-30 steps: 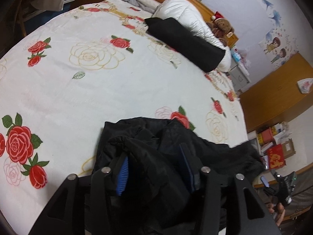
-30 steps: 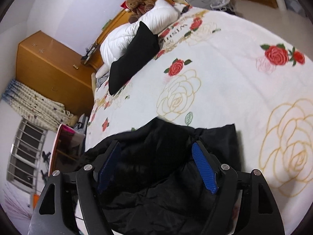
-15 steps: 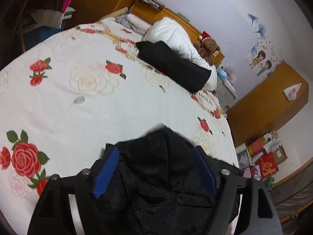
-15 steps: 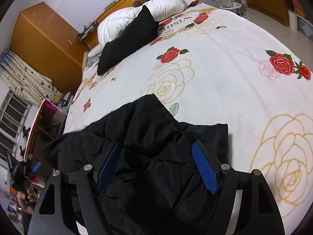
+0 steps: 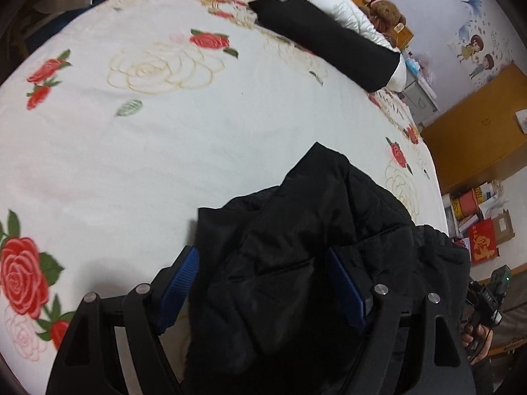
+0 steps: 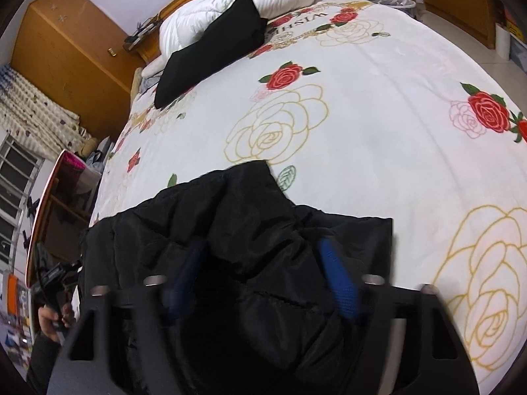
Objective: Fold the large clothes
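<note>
The left claw (image 5: 263,279) has a thick fold of the black padded jacket (image 5: 316,230) bunched between its blue pads (image 5: 179,283); the jaws are closing, yet the left-hand pad stands clear of the cloth, so nothing is pinched. The right claw (image 6: 263,279) is also closing, with the jacket (image 6: 250,217) heaped between its pads (image 6: 339,283). Motion blur there hides whether they press the fabric.

The jacket lies crumpled at the near edge of the bed (image 5: 164,138), on a white cover printed with red and gold roses.

Only the left wrist view shows the wall stickers (image 5: 477,49), the red and yellow boxes (image 5: 477,227) on the floor and the person's hand (image 5: 476,339) carrying the other gripper. Only the right wrist view shows the tall wooden wardrobe (image 6: 66,52), the curtain (image 6: 36,121) and the barred window (image 6: 16,177). Both views take in a long black cushion (image 6: 214,46) against the white quilt (image 6: 230,6) at the head of the bed.
</note>
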`<state>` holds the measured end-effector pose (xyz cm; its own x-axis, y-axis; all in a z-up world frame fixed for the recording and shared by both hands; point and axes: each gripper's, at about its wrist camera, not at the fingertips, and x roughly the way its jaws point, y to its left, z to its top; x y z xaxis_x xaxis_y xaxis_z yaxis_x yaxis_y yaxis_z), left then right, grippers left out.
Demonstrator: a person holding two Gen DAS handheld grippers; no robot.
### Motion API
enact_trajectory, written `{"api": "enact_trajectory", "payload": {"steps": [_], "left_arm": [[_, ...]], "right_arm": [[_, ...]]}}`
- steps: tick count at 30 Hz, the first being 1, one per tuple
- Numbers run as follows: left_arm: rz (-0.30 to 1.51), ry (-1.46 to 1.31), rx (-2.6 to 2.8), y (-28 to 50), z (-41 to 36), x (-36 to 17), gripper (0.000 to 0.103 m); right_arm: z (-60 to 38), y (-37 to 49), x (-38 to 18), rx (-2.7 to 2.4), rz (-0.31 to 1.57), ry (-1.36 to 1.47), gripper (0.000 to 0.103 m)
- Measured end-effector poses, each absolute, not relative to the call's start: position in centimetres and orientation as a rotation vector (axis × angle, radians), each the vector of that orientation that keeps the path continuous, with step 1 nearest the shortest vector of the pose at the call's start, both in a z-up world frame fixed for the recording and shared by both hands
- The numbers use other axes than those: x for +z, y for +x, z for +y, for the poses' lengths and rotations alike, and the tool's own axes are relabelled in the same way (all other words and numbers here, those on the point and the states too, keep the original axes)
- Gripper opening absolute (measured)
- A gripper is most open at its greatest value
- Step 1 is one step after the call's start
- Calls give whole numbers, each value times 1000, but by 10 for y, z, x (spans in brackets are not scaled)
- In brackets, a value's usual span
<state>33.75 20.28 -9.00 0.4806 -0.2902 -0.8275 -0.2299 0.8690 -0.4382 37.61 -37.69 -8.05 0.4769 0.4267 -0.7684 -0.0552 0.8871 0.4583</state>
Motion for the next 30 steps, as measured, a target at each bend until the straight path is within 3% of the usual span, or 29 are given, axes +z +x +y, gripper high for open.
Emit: {"api": "enact_trajectory", "payload": {"steps": [2, 3, 6, 12, 19, 30], "left_arm": [[1074, -546, -54, 340, 198, -89, 52], [1059, -530, -53, 340, 195, -84, 39], [999, -473, -44, 337, 187, -65, 23], [954, -395, 43, 365, 178, -63, 20], [956, -367, 75, 376, 166, -120, 23], [918, -364, 92, 373, 162, -134, 27]], "right_arm": [[-373, 374, -77, 284, 1026, 365, 20], [-373, 373, -75, 279, 1015, 356, 18], [-372, 370, -62, 236, 968, 323, 14], [-368, 394, -63, 140, 960, 260, 13], [-365, 406, -139, 75, 1060, 201, 14], [-355, 411, -153, 43, 1069, 122, 14]]}}
